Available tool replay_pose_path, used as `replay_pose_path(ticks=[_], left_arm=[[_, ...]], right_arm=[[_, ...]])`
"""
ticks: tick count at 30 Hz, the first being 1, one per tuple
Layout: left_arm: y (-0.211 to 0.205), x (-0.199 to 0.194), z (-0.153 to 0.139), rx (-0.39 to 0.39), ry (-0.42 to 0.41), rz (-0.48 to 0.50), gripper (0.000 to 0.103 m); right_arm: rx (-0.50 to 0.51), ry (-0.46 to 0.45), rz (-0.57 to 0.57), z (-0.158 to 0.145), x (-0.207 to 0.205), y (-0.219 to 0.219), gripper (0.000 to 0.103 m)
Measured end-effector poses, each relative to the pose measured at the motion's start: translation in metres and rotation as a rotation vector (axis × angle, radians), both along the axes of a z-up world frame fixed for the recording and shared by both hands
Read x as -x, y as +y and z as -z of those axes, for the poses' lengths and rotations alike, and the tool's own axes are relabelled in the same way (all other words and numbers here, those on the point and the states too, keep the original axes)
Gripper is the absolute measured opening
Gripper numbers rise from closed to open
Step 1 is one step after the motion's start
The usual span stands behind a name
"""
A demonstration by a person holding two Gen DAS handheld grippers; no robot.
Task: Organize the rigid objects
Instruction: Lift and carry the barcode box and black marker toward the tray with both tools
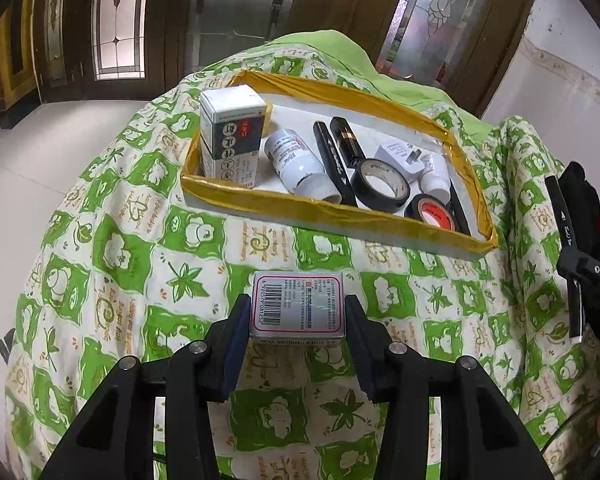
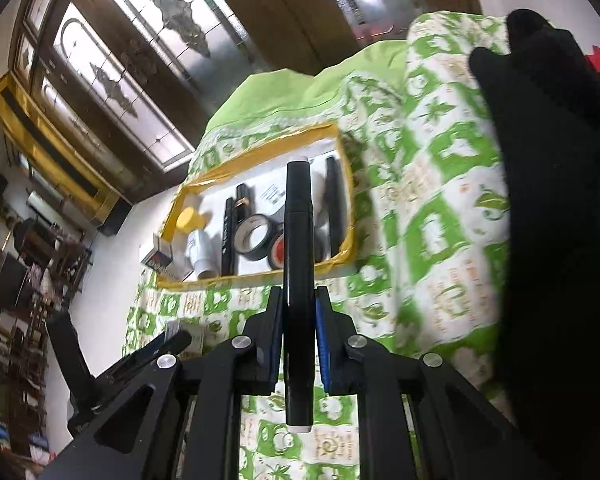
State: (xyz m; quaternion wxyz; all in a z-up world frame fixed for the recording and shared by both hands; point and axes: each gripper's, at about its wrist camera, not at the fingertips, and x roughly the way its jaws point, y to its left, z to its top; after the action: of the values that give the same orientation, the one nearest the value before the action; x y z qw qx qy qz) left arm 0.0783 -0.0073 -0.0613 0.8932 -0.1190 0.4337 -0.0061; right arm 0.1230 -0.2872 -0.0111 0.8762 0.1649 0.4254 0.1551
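In the left wrist view my left gripper (image 1: 297, 301) is shut on a small flat box (image 1: 300, 314) with a barcode label, held just above the green patterned cloth (image 1: 120, 248). Beyond it lies a white tray with a yellow taped rim (image 1: 324, 210). At the right edge my right gripper (image 1: 582, 274) shows, carrying a black marker (image 1: 564, 236). The right wrist view has my right gripper (image 2: 299, 300) shut on that black marker (image 2: 299, 216), which points at the tray rim (image 2: 256, 276). My left gripper (image 2: 168, 344) sits at the lower left there.
The tray holds a tall medicine box (image 1: 232, 136), a white bottle (image 1: 296, 160), two black pens (image 1: 334, 156), a black tape roll (image 1: 380, 184), a red and black tape roll (image 1: 432, 212) and a white plug (image 1: 400, 156). Dark clothing (image 2: 560, 200) lies at the right.
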Motion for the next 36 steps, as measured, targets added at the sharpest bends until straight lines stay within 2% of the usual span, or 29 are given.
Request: replay_pose_path(ticks=[5, 18, 29, 36], left_arm=[[-0.004, 0.004, 0.001, -0.037, 0.017, 0.005, 0.048], [-0.029, 0.004, -0.011, -0.176, 0.053, 0.047, 0.048], [-0.049, -0.013, -0.046, -0.205, -0.004, 0.09, 0.048], [-0.054, -0.02, -0.054, -0.221, -0.024, 0.102, 0.048]], right_arm=[[-0.038, 0.044, -0.011, 0.013, -0.006, 0.0, 0.014], [-0.089, 0.042, -0.041, 0.015, -0.005, 0.009, 0.014], [-0.105, 0.042, -0.041, 0.013, -0.004, 0.006, 0.014], [-0.102, 0.044, -0.04, 0.013, -0.005, 0.007, 0.014]])
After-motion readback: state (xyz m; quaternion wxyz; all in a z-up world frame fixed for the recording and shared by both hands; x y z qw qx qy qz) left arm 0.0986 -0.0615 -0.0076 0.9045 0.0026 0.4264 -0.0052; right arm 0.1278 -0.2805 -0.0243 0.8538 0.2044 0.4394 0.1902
